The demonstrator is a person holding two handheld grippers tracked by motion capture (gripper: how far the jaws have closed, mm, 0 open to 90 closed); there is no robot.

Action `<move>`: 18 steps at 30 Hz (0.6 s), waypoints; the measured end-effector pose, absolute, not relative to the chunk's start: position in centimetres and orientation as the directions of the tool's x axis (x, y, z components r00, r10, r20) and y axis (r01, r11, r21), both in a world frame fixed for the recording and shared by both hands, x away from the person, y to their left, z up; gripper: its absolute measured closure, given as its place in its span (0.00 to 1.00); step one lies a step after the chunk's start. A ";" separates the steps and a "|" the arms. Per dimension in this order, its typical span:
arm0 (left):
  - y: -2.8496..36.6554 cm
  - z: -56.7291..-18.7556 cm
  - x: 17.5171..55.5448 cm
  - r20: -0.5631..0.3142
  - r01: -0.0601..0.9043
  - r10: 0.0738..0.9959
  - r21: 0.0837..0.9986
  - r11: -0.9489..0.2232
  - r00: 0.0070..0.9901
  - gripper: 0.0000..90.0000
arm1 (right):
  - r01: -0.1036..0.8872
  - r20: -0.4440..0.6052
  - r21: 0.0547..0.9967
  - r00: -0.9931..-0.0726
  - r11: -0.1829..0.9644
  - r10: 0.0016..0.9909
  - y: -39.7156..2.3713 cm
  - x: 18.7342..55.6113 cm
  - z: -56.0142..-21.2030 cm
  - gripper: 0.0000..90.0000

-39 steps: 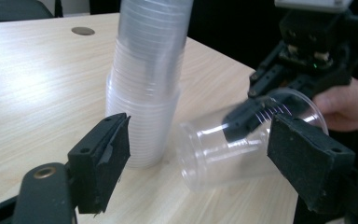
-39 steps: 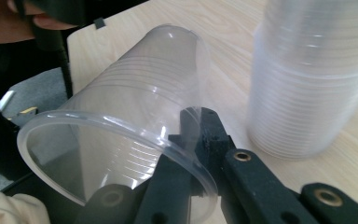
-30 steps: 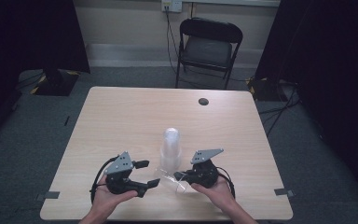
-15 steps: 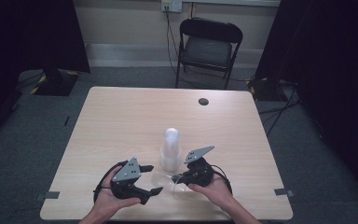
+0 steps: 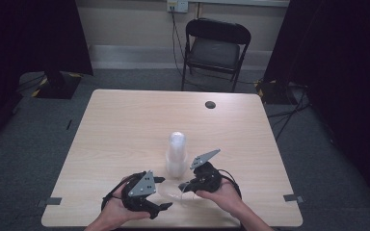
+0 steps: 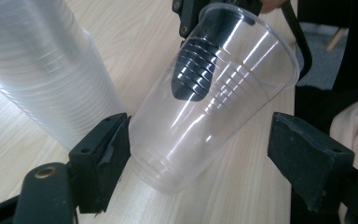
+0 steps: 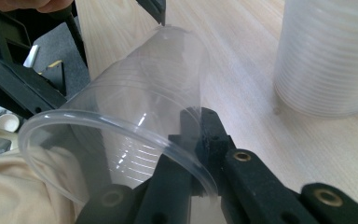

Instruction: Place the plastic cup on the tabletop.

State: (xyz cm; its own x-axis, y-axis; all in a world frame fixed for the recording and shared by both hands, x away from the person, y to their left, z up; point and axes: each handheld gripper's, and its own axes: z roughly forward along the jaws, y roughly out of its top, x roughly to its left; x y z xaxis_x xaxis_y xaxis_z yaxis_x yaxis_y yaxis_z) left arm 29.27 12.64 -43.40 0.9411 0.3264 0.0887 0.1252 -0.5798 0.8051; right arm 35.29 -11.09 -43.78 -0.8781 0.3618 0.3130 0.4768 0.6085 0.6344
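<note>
- Landmark: stack of clear cups (image 5: pixel 176 153), upturned, standing on the table (image 5: pixel 125 130) near its front edge.
- Single clear cup (image 6: pixel 214 100) lies tilted just in front of the stack, off the tabletop, rim toward the right gripper.
- Right gripper (image 5: pixel 189 185), front-right of the stack: jaws pinched on the cup's wall at the rim, one jaw inside, one outside.
- Left gripper (image 5: pixel 163 192), front-left of the stack: jaws spread and just been opening; the cup's base sits between them, one pad beside it, the other well apart.
</note>
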 end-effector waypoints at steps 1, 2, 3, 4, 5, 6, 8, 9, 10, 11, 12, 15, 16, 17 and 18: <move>12.5 -43.5 29.2 0.106 0.108 0.315 0.800 -0.590 0.943 0.23 | 0.478 0.315 0.631 -0.878 0.612 0.360 -11.0 35.3 -43.8 1.00; 12.4 -43.5 29.1 0.126 0.093 0.307 0.788 -0.609 0.944 0.23 | 0.480 0.316 0.628 -0.877 0.613 0.363 -11.0 35.3 -43.8 1.00; 12.2 -43.6 29.0 0.130 0.091 0.308 0.787 -0.610 0.943 0.23 | 0.480 0.318 0.622 -0.877 0.618 0.361 -10.9 35.4 -43.8 1.00; 12.1 -43.7 29.0 0.145 0.076 0.296 0.779 -0.623 0.944 0.22 | 0.483 0.318 0.618 -0.875 0.621 0.364 -10.9 35.4 -43.8 1.00; 12.0 -43.8 29.0 0.160 0.066 0.292 0.771 -0.634 0.943 0.22 | 0.486 0.322 0.613 -0.874 0.623 0.364 -10.8 35.4 -43.9 1.00; 11.8 -43.8 28.9 0.177 0.052 0.284 0.761 -0.647 0.942 0.22 | 0.490 0.326 0.607 -0.871 0.626 0.367 -10.8 35.4 -43.9 1.00; 11.6 -44.0 28.8 0.190 0.046 0.288 0.757 -0.652 0.939 0.22 | 0.496 0.329 0.599 -0.868 0.628 0.372 -10.7 35.6 -43.9 1.00; 11.6 -43.8 28.8 0.210 0.025 0.267 0.740 -0.672 0.941 0.24 | 0.502 0.335 0.594 -0.865 0.628 0.374 -10.6 35.6 -43.8 1.00; 11.5 -44.0 28.6 0.217 0.024 0.280 0.749 -0.662 0.935 0.26 | 0.506 0.338 0.590 -0.862 0.629 0.377 -10.6 35.7 -43.8 1.00; 11.4 -43.9 28.7 0.225 0.021 0.276 0.739 -0.673 0.934 0.26 | 0.512 0.345 0.584 -0.859 0.629 0.379 -10.5 35.7 -43.7 1.00; 11.4 -43.9 28.7 0.230 0.015 0.270 0.735 -0.678 0.935 0.26 | 0.512 0.345 0.584 -0.859 0.629 0.379 -10.5 35.7 -43.7 1.00; 11.0 -44.0 28.6 0.234 0.014 0.280 0.744 -0.668 0.931 0.29 | 0.520 0.353 0.573 -0.854 0.633 0.383 -10.4 35.8 -43.7 1.00; 10.9 -44.0 28.6 0.245 0.002 0.266 0.730 -0.683 0.932 0.29 | 0.524 0.359 0.570 -0.851 0.633 0.382 -10.3 35.8 -43.7 1.00; 10.6 -44.0 28.5 0.261 -0.007 0.264 0.723 -0.691 0.929 0.30 | 0.528 0.362 0.560 -0.849 0.638 0.385 -10.1 35.9 -43.6 1.00; 10.4 -44.0 28.5 0.277 -0.021 0.256 0.715 -0.699 0.926 0.30 | 0.528 0.362 0.560 -0.849 0.638 0.385 -10.1 35.9 -43.6 1.00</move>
